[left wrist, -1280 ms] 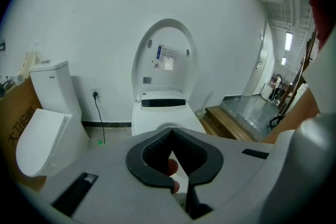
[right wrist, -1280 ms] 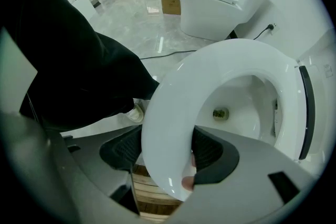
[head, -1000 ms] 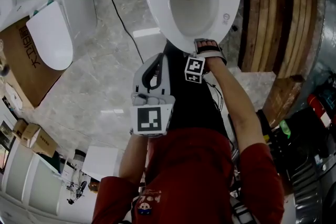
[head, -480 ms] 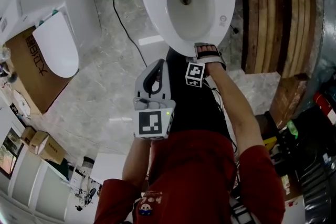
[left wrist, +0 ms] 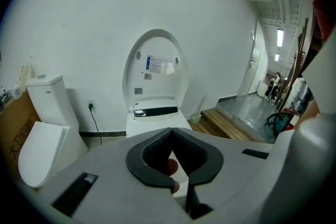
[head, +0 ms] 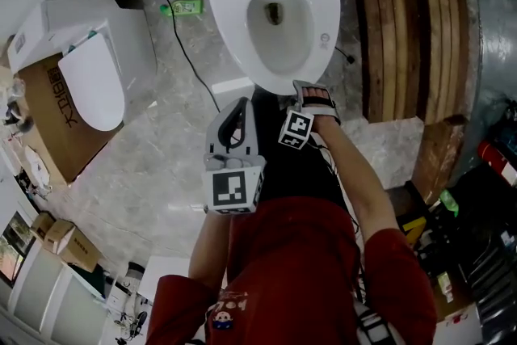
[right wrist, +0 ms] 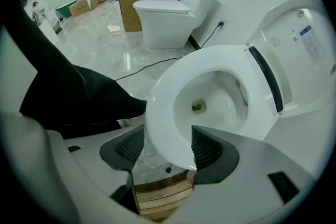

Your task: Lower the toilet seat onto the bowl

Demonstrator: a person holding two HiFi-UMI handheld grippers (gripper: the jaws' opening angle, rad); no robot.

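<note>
One job left, likely: settle toilet seat (right wrist: 157,107) flat. Right tongs (right wrist: 167,139) gape astride its front edge; left tongs (left wrist: 171,130) closed, empty.

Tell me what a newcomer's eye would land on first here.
The white toilet seat fills the top centre of the head view. The right gripper is at its front rim, with its fingers apart on either side of it. Behind the seat the lid stands upright, and a second toilet sits on the floor to the left.
</note>
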